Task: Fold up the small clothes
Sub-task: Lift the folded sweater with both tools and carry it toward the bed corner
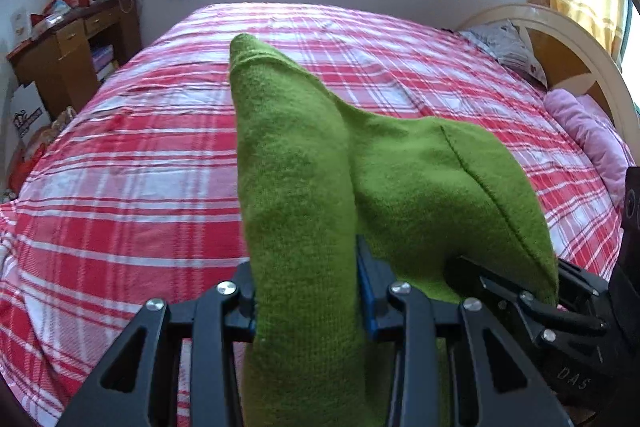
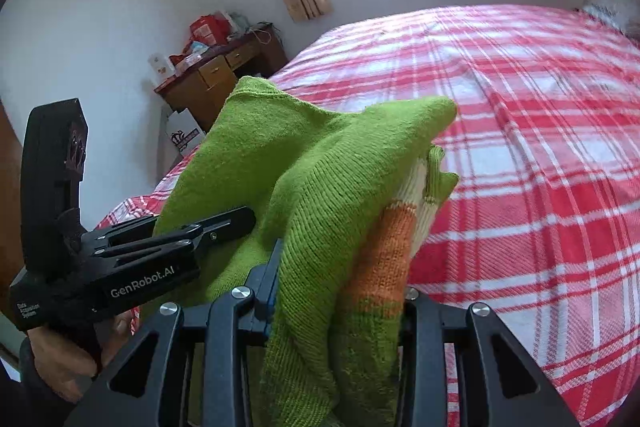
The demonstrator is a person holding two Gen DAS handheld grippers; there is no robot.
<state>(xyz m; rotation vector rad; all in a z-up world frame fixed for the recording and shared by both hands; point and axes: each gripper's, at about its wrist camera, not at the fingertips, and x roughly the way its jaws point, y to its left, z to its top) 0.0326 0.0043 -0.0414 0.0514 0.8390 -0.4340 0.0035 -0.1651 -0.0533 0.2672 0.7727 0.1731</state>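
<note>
A small green knitted sweater (image 1: 296,179) with orange and cream stripes (image 2: 396,239) hangs in the air above the bed, held by both grippers. My left gripper (image 1: 308,307) is shut on one part of the green sweater, which drapes over and hides its fingertips. My right gripper (image 2: 336,299) is shut on another part of the sweater (image 2: 312,195), with the fabric bunched between its jaws. The left gripper also shows in the right wrist view (image 2: 224,227) at the left, clamped on the sweater's edge. The right gripper's body shows in the left wrist view (image 1: 532,299) at the lower right.
A bed with a red and white plaid sheet (image 1: 160,155) fills the room below (image 2: 520,147). A wooden desk with clutter (image 1: 76,43) stands at the left wall. Pillows and a pink blanket (image 1: 588,131) lie by the headboard (image 1: 568,51) at the right.
</note>
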